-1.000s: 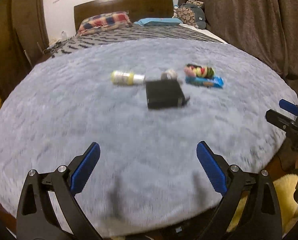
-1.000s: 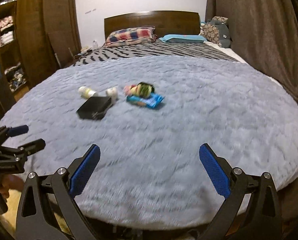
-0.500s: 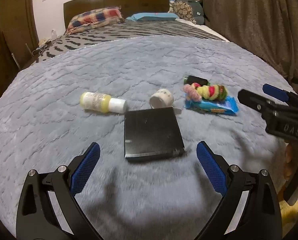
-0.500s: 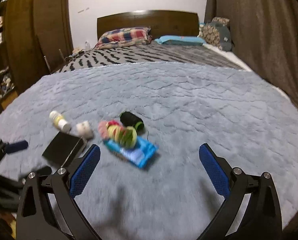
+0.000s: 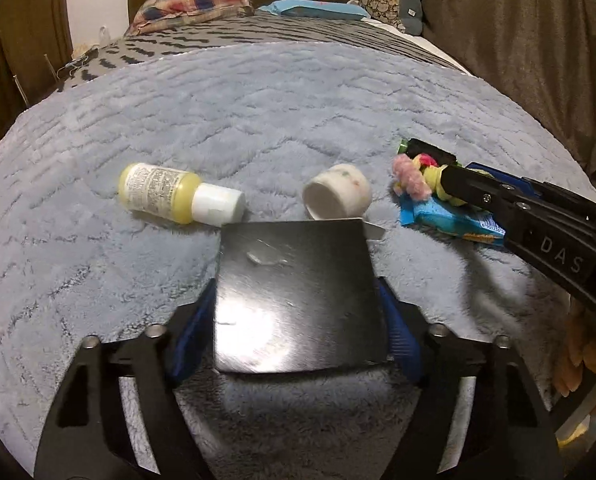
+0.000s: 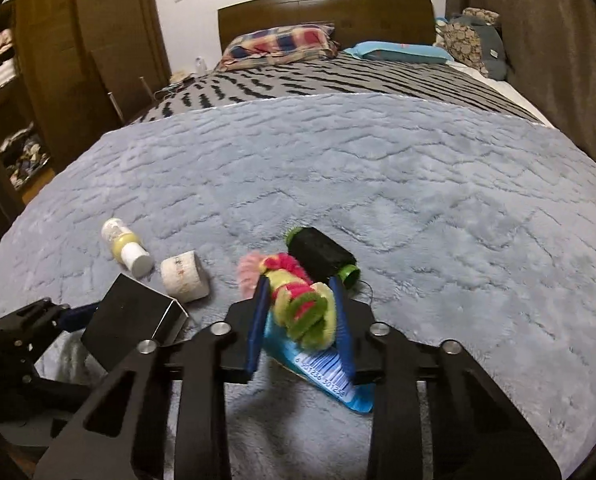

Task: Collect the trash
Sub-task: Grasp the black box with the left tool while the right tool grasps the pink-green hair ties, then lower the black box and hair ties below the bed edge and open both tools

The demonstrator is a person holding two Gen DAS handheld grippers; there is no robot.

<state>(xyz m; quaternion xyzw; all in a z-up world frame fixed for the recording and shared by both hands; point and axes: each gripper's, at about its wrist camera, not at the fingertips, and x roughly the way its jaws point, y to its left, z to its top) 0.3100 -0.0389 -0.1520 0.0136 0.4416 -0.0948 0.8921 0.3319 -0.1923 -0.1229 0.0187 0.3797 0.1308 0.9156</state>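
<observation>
Left wrist view: my left tongs (image 5: 298,320) have just been closing around the black box (image 5: 298,296), and the blue pads now sit against its two sides, so I judge that grip made. At ten o'clock from the box lies the yellow bottle (image 5: 178,194) on its side; at twelve, just past the box's far edge, the small white cup (image 5: 337,196) lies tipped over. At two o'clock my right tongs (image 5: 457,192) reach into the pile of fuzzy yarn (image 5: 411,178) and the blue wrapper (image 5: 449,224).

From the right wrist, those tongs (image 6: 301,308) have just been closing too, and they pinch the pink-and-green fuzzy yarn (image 6: 298,296), which lies on the blue wrapper (image 6: 329,372). The black spool (image 6: 321,256) sits touching it at one o'clock.

So I am at the pick-up step, both hands loaded at once. Next I should lift both straight up, watching that the wrapper does not cling to the yarn. No bin shows in either view, so I must find it.

Everything rests on a plush grey-blue blanket (image 6: 377,184) over a bed; pillows and a wooden headboard (image 6: 325,12) stand at twelve o'clock, brown curtains at three, shelves at nine.
</observation>
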